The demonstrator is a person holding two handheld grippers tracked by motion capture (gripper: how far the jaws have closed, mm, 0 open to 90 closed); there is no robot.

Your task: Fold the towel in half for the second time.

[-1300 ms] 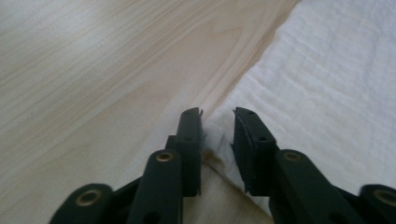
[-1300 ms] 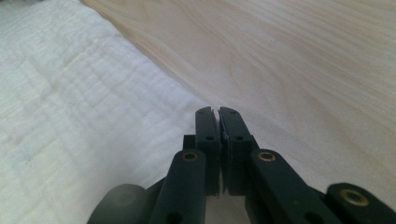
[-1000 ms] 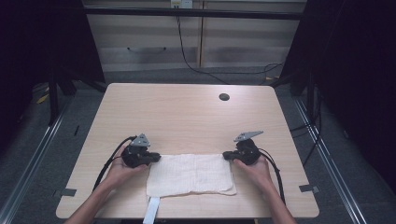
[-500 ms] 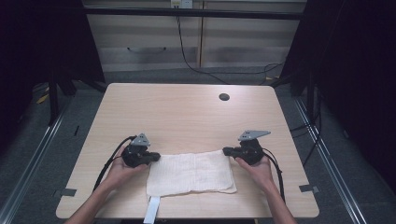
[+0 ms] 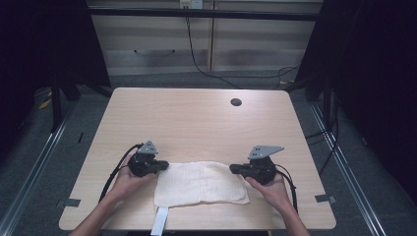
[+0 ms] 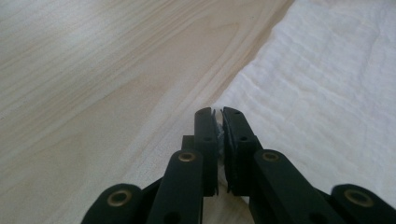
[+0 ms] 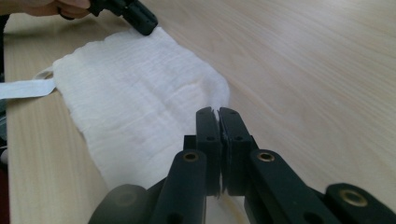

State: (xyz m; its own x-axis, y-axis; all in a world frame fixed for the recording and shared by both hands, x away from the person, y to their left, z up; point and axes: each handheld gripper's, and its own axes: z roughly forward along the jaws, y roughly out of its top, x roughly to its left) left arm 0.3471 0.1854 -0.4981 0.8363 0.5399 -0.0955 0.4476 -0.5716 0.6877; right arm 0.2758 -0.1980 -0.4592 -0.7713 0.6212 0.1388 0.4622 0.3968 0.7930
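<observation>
So that the white cloth point(image 5: 199, 183) can be lifted by its far corners, the left claw point(image 5: 165, 164) and right claw point(image 5: 233, 168) each pinch a corner, low in the frame on the bench point(image 5: 196, 123).

Light wood table point(image 5: 196, 123), small round dark hole point(image 5: 236, 102) near far right corner. White strip point(image 5: 160, 221) hangs over near edge. Grey floor point(image 5: 34, 162) around. Black cable point(image 5: 196, 54) runs down pale cabinet point(image 5: 147, 44) behind table.

Cloth point(image 6: 327, 93) runs off the left gripper view's right edge, the white strap point(image 5: 160, 221) drops past the counter point(image 5: 196, 118) front, and both forearms leave the high view's bottom edge.
</observation>
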